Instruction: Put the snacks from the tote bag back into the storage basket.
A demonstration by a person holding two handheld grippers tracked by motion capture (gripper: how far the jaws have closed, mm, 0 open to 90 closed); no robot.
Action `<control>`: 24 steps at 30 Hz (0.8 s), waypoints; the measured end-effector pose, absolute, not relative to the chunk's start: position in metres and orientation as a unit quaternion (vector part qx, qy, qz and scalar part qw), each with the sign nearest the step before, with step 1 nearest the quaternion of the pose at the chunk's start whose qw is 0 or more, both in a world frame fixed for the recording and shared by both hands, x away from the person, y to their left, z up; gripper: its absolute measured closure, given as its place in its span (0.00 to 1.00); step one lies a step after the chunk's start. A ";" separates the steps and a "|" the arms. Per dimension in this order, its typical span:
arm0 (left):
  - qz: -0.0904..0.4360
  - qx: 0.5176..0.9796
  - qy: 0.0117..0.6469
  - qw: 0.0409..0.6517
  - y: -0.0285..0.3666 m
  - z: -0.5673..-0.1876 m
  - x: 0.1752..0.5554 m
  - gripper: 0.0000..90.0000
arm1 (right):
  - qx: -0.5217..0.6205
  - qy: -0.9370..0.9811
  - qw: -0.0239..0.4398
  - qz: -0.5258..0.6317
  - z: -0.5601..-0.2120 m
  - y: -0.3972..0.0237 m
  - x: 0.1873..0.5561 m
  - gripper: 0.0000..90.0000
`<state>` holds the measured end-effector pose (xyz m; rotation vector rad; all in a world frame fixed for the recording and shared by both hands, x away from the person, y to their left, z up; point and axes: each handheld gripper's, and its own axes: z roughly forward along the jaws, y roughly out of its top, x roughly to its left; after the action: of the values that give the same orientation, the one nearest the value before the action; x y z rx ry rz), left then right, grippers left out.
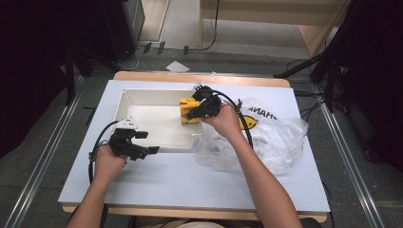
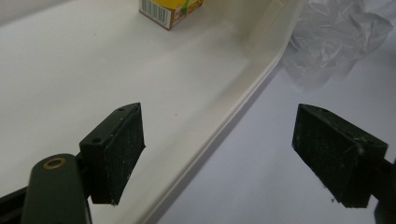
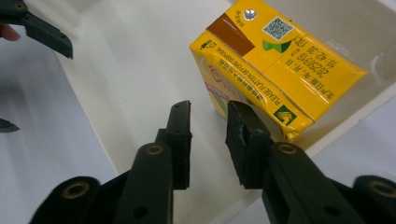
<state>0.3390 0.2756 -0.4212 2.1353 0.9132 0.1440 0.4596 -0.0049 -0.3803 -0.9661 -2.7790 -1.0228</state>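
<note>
the yellow carton point(image 1: 189, 110) stands in the white tray point(image 1: 157, 142) near its 2 o'clock corner, and the right tool point(image 1: 193, 113), jaws parted with nothing between them, sits just beside it, so the placing step looks done. next it likely reaches toward the plastic bag point(image 1: 266, 137) at 3 o'clock, while the left tool point(image 1: 145, 142), spread wide, straddles the tray's near rim at 7 o'clock.

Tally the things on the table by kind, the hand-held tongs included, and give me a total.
Yellow drink carton: 1
White tray: 1
Clear plastic bag: 1
Tongs, left tongs and right tongs: 2
Total: 5
</note>
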 end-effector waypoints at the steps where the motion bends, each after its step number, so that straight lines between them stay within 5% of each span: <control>1: 0.057 0.845 0.357 0.394 0.274 -0.421 0.340 0.20 | -0.309 -0.892 0.013 -0.330 -0.379 -0.006 0.459 0.75; 24: 0.056 0.848 0.357 0.388 0.273 -0.423 0.341 0.20 | -0.315 -0.879 0.020 -0.356 -0.367 -0.037 0.443 0.59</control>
<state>0.3406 0.2726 -0.4229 2.1579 0.9075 0.1431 0.4432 -0.0367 -0.3672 -0.9784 -2.7284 -1.1056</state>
